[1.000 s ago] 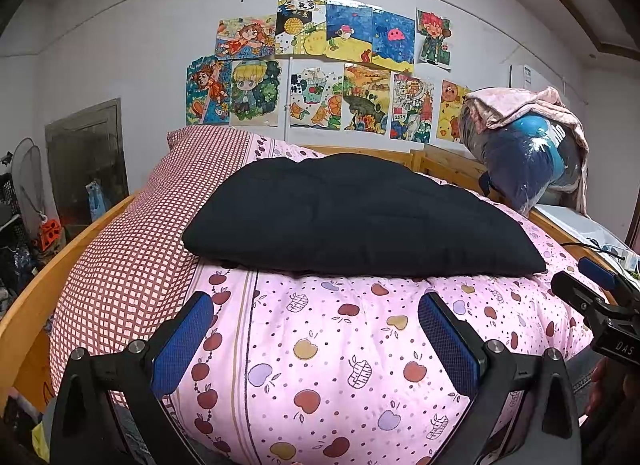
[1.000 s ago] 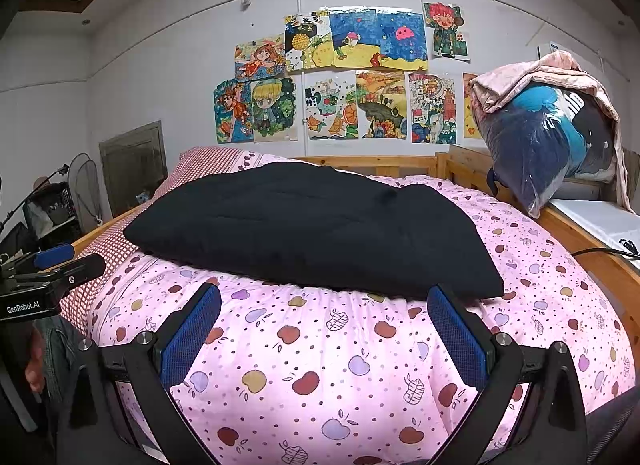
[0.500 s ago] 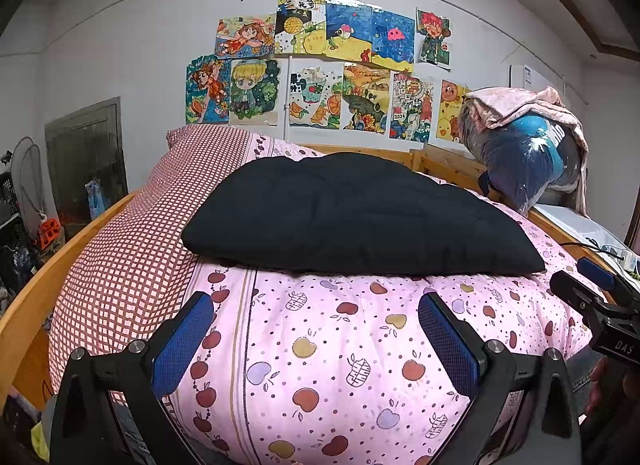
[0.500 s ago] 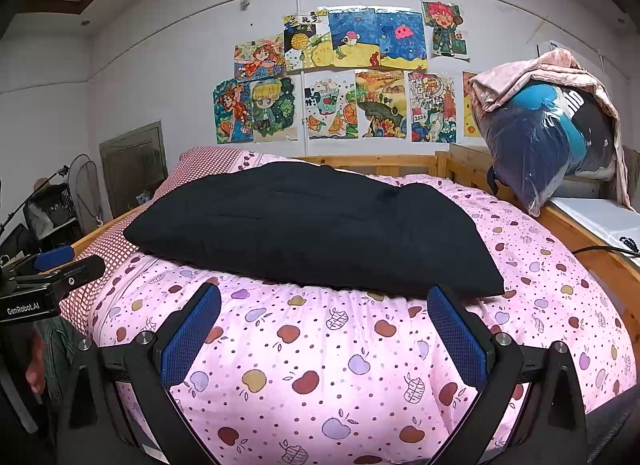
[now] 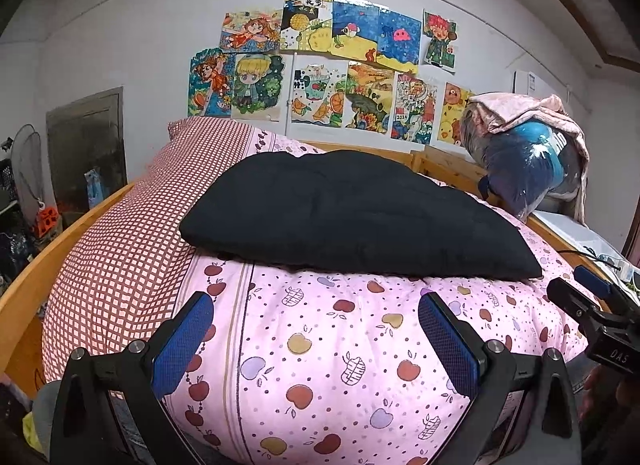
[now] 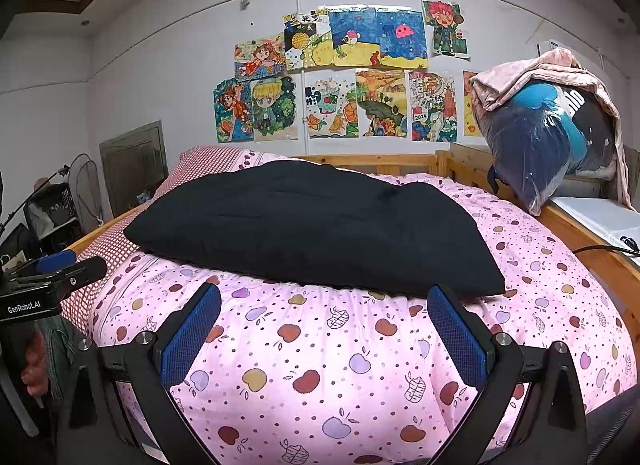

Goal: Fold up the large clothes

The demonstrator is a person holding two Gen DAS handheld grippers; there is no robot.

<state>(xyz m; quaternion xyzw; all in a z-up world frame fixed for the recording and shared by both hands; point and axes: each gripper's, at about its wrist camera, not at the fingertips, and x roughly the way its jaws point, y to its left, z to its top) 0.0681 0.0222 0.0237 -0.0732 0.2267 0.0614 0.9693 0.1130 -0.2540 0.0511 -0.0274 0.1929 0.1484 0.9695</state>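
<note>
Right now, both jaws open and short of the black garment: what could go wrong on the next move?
1. The black garment lies on a soft pink apple-print quilt; the right gripper may pinch the quilt along with it.
2. It looks thick and already folded, so the left gripper might catch only the top layer.
3. Dragging could pull it onto the red checked bedding.

Left gripper (image 5: 316, 339) view drifted marginally, black folded garment (image 5: 352, 217) sits very slightly lower in frame
</note>
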